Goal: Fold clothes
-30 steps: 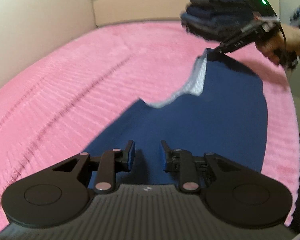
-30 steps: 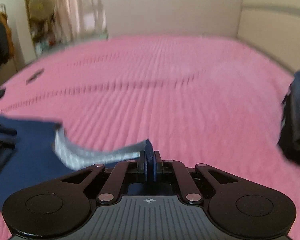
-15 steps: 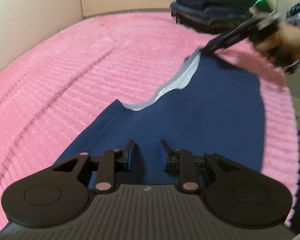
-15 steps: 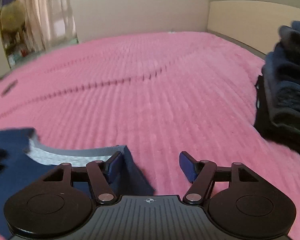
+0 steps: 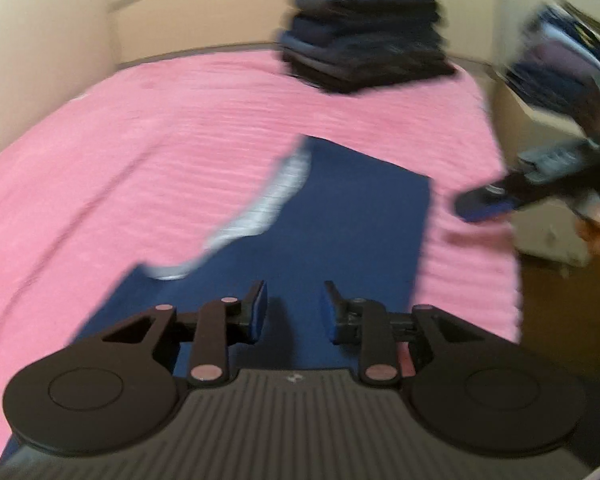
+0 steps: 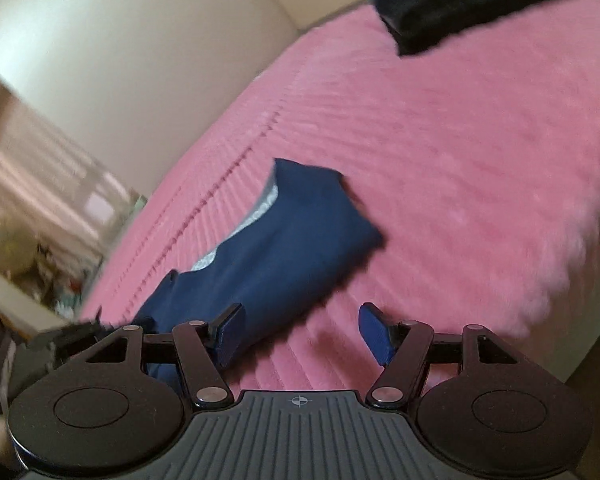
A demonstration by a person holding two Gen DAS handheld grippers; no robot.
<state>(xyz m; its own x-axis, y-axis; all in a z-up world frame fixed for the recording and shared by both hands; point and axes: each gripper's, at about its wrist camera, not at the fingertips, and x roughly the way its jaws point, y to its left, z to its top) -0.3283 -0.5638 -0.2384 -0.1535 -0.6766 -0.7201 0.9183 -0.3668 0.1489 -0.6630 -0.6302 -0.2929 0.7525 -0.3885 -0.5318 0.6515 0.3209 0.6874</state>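
The right gripper (image 6: 300, 332) has let go of the navy garment's (image 5: 340, 232) corner and swings clear, jaws wide with only pink bedspread (image 6: 460, 160) between them. That garment now lies flat on the bed, its grey inner lining (image 5: 268, 204) showing along 1 edge. The left gripper (image 5: 292, 312) hovers over the near end, jaws parted, nothing pinched. The fold looks laid down; the stack of folded clothes (image 5: 364, 36) waits by the headboard.

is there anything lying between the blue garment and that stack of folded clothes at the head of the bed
Nothing visible. Only bare pink bedspread lies between the blue garment and the stack of folded clothes. Both grippers are off to the sides.
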